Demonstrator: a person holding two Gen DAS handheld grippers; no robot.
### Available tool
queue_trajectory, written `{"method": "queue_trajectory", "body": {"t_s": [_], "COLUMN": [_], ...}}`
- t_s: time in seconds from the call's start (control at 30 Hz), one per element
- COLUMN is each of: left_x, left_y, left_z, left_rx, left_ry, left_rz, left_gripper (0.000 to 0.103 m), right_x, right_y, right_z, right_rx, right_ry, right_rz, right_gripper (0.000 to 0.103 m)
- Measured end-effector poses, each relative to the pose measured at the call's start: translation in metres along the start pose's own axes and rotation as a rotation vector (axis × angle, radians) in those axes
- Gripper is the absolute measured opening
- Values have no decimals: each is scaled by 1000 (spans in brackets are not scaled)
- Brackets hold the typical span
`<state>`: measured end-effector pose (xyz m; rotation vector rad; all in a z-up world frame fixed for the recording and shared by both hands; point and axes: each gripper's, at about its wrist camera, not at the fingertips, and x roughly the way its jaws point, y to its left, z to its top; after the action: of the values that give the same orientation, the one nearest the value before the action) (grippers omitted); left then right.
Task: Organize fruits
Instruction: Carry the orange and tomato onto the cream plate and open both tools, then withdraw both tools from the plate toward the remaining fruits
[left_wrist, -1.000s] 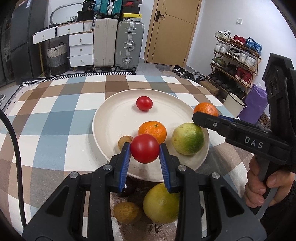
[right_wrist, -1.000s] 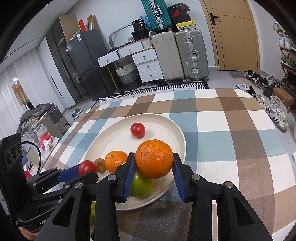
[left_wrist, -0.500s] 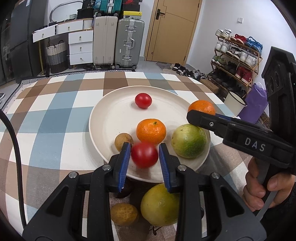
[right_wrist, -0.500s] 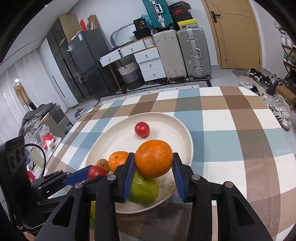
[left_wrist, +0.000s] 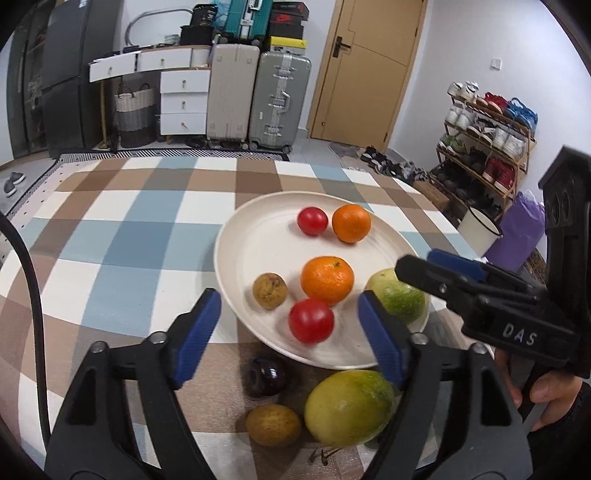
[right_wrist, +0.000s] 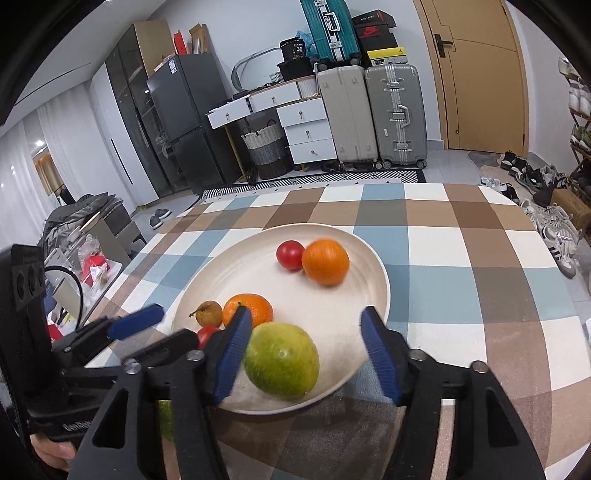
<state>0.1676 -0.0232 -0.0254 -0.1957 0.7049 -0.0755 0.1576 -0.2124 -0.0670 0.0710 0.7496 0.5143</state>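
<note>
Both tongs have just been opening and are now standing released: the left tongs (left_wrist: 288, 321) are hovering with a red tomato (left_wrist: 311, 320) lying free between their blue pads on the cream plate (left_wrist: 236, 258), and the right tongs (right_wrist: 306, 350) are gaping beside a green citrus (right_wrist: 281, 361). An orange (right_wrist: 325, 261) is resting against a second tomato (right_wrist: 290, 254) at the plate's far side. Three more fruits are lying on the checked worktop (left_wrist: 110, 240) near its closest edge.

Left gripper (left_wrist: 288, 325): black frame, blue jaw pads, silver screws; right gripper (right_wrist: 306, 347) same, "DAS" marking
</note>
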Motion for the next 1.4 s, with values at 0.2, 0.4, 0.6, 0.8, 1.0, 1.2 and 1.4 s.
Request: {"method": "queue_trajectory", "body": {"t_s": [0.2, 0.4, 0.6, 0.8, 1.0, 1.2, 1.4], "left_x": [-8, -23, -33, -45, -56, -67, -76], "left_y": [11, 16, 16, 15, 12, 13, 8], "left_z": [2, -3, -7, -11, -13, -24, -35], "left_rx": [-25, -17, 3, 13, 29, 34, 45], "left_ry": [-22, -64, -71, -82, -92, -92, -91], "left_rz": [9, 35, 41, 40, 44, 40, 36], "left_gripper": [85, 102, 102, 102, 102, 102, 102], "right_x": [-4, -9, -13, -20, -30, -35, -39], "right_y": [1, 2, 5, 5, 8, 15, 25], "right_z": [-4, -10, -16, -21, -32, -43, -56], "right_rx": [-13, -21, -19, -14, -27, -58, -105], "right_ry": [-13, -13, -5, -1, 21, 52, 103], "right_rz": [-31, -13, 9, 13, 18, 8, 37], "right_gripper": [89, 102, 102, 102, 102, 102, 102]}}
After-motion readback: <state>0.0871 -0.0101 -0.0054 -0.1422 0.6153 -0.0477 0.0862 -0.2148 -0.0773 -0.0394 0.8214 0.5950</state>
